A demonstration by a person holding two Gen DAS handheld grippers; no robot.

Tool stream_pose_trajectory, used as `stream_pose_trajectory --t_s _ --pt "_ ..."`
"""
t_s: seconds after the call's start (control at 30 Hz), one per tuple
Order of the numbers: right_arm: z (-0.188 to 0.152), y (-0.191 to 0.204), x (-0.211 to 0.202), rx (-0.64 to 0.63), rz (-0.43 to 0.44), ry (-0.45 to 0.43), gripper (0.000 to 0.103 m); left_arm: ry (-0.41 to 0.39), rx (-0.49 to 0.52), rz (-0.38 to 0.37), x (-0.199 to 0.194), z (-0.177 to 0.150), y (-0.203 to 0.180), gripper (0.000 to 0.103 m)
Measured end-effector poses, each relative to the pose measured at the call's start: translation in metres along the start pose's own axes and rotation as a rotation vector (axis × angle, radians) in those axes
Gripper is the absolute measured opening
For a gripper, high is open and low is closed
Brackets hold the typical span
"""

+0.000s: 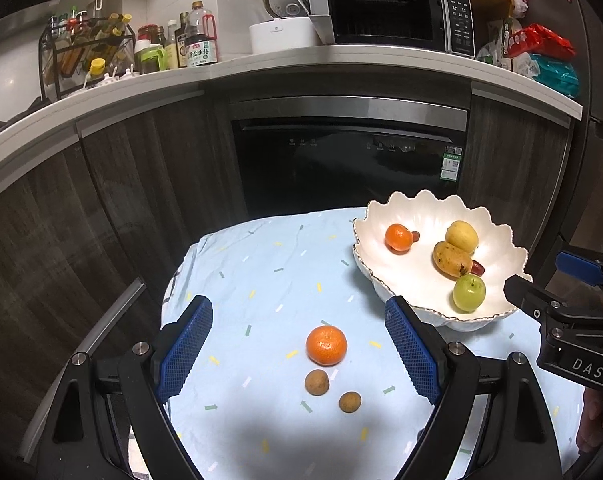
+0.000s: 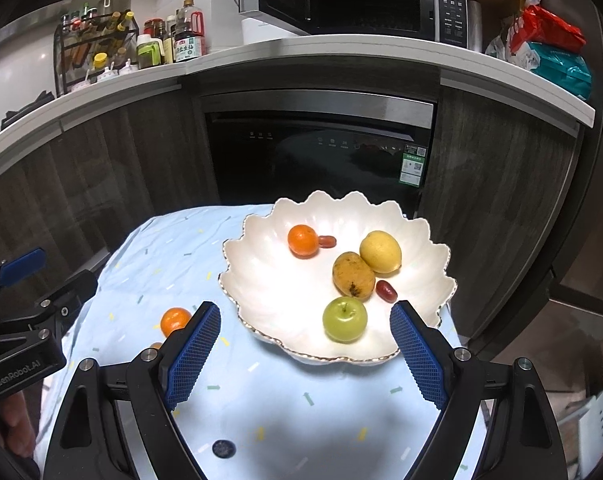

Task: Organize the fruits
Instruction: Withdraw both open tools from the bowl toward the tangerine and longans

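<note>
Bottles [image 1: 141,46] crowded the far-left counter, with a microwave [image 1: 393,12] further right above a dark dishwasher door [image 1: 341,168], and red and teal packets [image 1: 545,56] at the far right. Nearer, a pale blue cloth [image 1: 261,272] covered the table. The left gripper [image 1: 299,354] hung over it with its blue pads well apart and nothing gripped; a loose mandarin [image 1: 326,345] lay on the cloth between them, with two small brown fruits [image 1: 316,382] just nearer, nothing blocking the way. To the right stood a white scalloped bowl [image 1: 497,236] holding a second mandarin [image 1: 398,237], a speckled mango [image 1: 452,259], a yellow fruit [image 1: 461,236], a green apple [image 1: 468,292] and two small red fruits [image 1: 478,267]. The right gripper [image 2: 305,354] hovered at the bowl's near rim, jaws likewise spread and empty, the apple lying between its pads. Only the right wrist view showed a dark round spot [image 2: 223,449] on the near cloth, while its left finger hid most of the brown fruits; the left view alone showed them whole.
</note>
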State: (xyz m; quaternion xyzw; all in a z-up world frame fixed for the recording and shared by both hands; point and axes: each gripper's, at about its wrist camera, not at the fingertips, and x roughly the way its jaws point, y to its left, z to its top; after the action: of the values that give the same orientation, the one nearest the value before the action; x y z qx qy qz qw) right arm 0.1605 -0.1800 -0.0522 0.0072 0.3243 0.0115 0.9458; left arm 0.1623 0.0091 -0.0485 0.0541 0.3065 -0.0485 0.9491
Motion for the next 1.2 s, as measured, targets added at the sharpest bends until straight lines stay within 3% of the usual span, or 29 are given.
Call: stream_pose_trajectory --t_s 0.47,1.2 --pt "-0.019 0.01 0.0 -0.009 -0.001 0.015 0.087 0.049 0.004 -0.026 0.011 -0.023 0.004 0.088" --pt "-0.066 0.033 0.016 0.001 -0.044 0.103 0.087 0.132 0.121 -0.143 0.053 -0.053 0.009 0.087"
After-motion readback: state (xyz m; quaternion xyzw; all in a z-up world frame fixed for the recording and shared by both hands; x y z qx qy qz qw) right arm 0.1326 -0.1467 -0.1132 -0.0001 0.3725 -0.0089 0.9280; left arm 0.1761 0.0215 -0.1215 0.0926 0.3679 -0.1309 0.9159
